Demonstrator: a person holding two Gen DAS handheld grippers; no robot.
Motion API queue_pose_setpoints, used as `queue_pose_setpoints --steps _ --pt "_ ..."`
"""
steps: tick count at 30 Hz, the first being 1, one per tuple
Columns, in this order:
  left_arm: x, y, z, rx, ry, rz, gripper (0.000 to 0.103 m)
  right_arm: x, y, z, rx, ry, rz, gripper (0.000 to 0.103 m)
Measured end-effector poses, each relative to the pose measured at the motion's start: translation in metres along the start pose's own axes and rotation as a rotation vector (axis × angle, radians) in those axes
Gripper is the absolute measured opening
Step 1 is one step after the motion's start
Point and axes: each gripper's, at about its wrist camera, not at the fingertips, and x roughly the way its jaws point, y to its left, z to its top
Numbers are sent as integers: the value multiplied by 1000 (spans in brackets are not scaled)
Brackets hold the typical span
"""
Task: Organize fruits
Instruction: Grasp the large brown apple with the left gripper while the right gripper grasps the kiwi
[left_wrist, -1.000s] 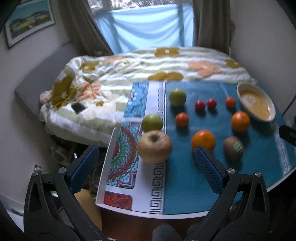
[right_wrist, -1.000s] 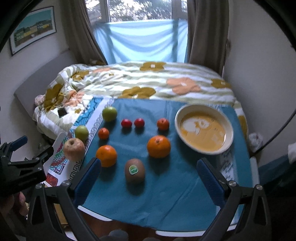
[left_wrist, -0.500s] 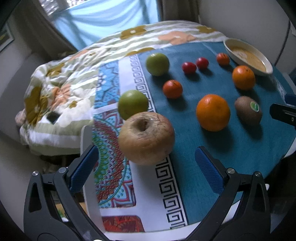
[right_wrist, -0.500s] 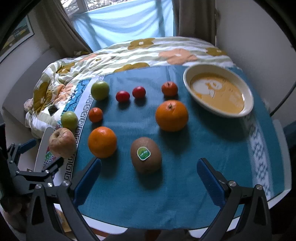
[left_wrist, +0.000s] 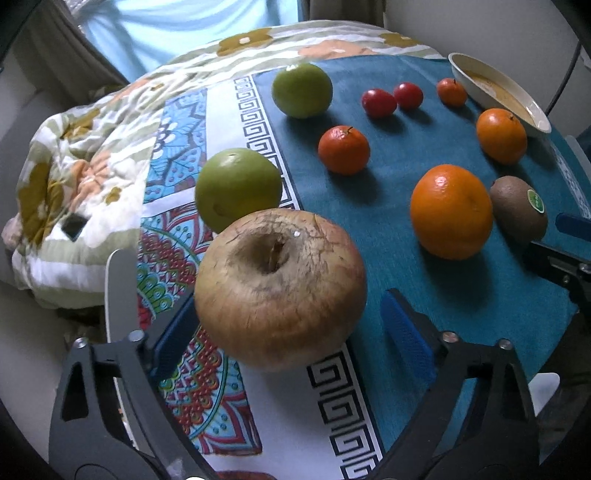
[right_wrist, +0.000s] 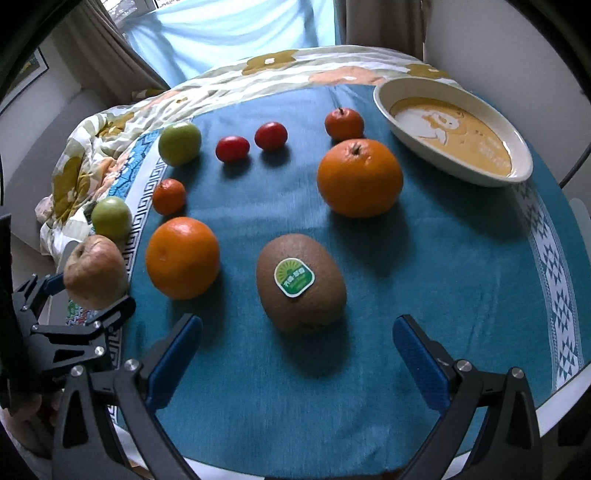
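A wrinkled tan apple sits at the table's left edge, between the open jaws of my left gripper; it also shows in the right wrist view. A brown kiwi with a green sticker lies just ahead of my open right gripper. Around them are two oranges, two green apples, two small mandarins and two red tomatoes. A cream bowl with orange inside stands at the far right.
A blue cloth with patterned border covers the round table. A bed with a floral duvet lies behind and left of the table. A window with a blue curtain is at the back.
Both grippers have moved forward and down toward the table. The tan apple now sits between my left jaws, and the kiwi is closer to my right gripper.
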Motion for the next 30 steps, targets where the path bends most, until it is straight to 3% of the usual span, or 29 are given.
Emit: queue_pose_setpoints --steps 8,9,16,23,28,30 --pt "7 9 6 -17 22 -22 83 7 0 5 -15 -12 -16 102" --pt "7 11 5 -21 24 -21 79 8 0 5 -19 -11 -15 96" --pt "6 12 3 -15 24 -26 79 14 4 9 -50 3 -1 76" --pt "4 13 0 -34 27 -31 78 16 10 11 -100 1 -3 67" --pt "0 8 -5 -37 28 -25 78 18 12 11 -136 -5 -27 47" --pt "-2 6 -7 -45 28 -22 78 17 9 12 -136 -7 -21 45"
